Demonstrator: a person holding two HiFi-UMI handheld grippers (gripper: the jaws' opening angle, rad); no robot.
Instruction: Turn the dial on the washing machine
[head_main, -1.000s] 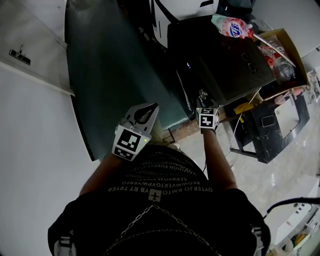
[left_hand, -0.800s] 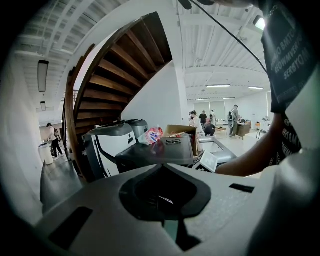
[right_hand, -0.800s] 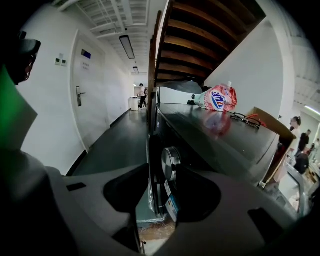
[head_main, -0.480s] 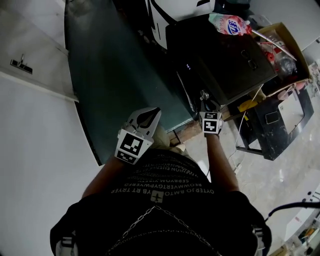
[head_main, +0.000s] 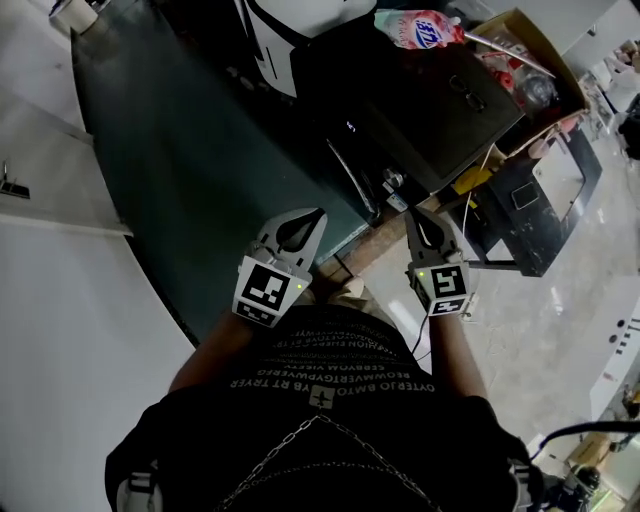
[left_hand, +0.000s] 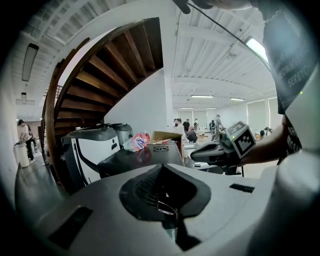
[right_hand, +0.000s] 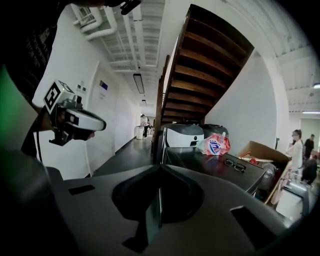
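The washing machine (head_main: 430, 100) is a dark, flat-topped box at the upper middle of the head view. A small silver dial (head_main: 390, 181) sits on its near front edge. My right gripper (head_main: 413, 214) hangs just below and right of the dial, apart from it. Its jaws have just been closing and are now shut with nothing between them (right_hand: 160, 169). My left gripper (head_main: 316, 217) is held further left, over the edge of the dark green floor, also shut and empty (left_hand: 164, 168). Each gripper view shows the other gripper: the right gripper (left_hand: 197, 156) and the left gripper (right_hand: 96, 124).
A pink bag (head_main: 415, 28) and a pair of glasses (head_main: 465, 92) lie on the machine top. A cardboard box (head_main: 520, 55) of items stands to its right, with a black stand (head_main: 530, 205) below. A white appliance (head_main: 290, 25) stands behind. White wall (head_main: 60, 300) at left.
My right gripper has come off the dial, risen toward the camera and shut its jaws. The left gripper has hardly moved. The head view has shifted, so the machine sits further left.
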